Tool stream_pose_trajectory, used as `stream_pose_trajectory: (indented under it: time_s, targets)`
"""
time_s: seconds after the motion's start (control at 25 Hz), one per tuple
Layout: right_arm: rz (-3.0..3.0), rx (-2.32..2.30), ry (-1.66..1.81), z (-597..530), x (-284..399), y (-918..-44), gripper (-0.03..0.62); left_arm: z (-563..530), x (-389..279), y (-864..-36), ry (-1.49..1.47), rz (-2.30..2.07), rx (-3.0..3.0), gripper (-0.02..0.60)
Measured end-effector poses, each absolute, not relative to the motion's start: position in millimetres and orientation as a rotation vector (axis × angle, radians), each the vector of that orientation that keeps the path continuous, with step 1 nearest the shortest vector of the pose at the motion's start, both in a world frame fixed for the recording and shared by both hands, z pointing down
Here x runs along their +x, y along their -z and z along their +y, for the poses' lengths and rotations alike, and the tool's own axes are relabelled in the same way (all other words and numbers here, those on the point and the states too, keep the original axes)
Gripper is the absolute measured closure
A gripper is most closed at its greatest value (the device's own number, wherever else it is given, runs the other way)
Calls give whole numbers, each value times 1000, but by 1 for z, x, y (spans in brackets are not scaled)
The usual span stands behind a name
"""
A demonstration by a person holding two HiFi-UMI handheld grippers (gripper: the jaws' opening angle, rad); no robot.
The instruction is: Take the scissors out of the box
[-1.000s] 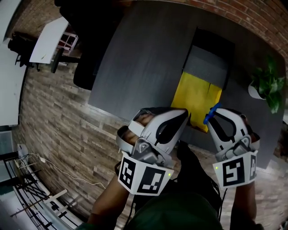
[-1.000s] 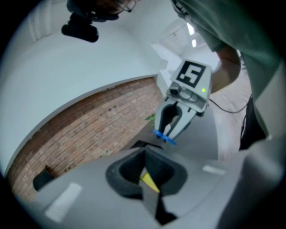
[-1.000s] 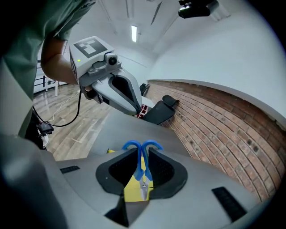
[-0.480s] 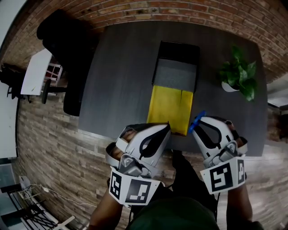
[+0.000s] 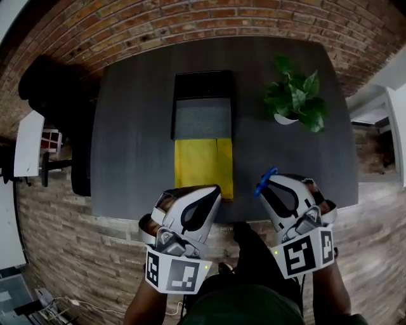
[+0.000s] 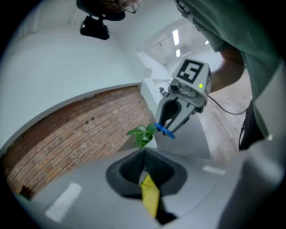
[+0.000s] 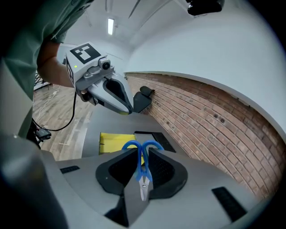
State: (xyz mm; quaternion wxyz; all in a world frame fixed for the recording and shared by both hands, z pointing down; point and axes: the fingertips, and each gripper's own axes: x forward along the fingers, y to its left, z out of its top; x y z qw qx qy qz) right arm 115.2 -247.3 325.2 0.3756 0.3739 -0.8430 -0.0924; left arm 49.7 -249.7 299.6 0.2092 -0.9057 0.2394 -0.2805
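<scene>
The scissors (image 7: 143, 166) are clamped between the closed jaws of the right gripper (image 7: 142, 154). They are pinched just behind the pivot by the black ribbed pads. Two rounded blue plastic loops are seen past the jaw tips, and the short bright metal blades are pointed back toward the camera. The scissors are held outside the box (image 5: 203, 86), off its near right corner and above the near edge of the table (image 5: 127, 146).

The jaws of the left gripper (image 6: 144, 157) are drawn together. A thin folded strip of the yellow flap (image 5: 203, 166) is seen nipped in the narrow slit between its dark pads. In the head view the tip of this gripper is laid against the near edge of that flap, at the near end of the box.

The box is a long black rectangle with a matte grey foam (image 5: 203, 119) panel at its middle. The yellow flap is folded out flat toward the person and is creased lengthwise.

The table is a smooth dark grey slab. To the right of the box, well apart from it, a leafy green plant (image 5: 295, 95) is stood in a small white pot (image 5: 285, 119). Beyond the far end of the box, a rough red brick wall (image 5: 158, 19) is seen.
</scene>
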Motion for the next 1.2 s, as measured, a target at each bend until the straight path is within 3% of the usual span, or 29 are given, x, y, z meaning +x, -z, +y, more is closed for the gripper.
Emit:
stream_pose_trajectory:
  time_s: [0.64,1.2]
  targets:
    - [-2062,1076,15,-239,194,-392,519,-257,117,-346,811,432,-2580,583]
    - [-2026,1102,-109,-237,209,-446,519,-260,135,-395,848,317,-2620,583]
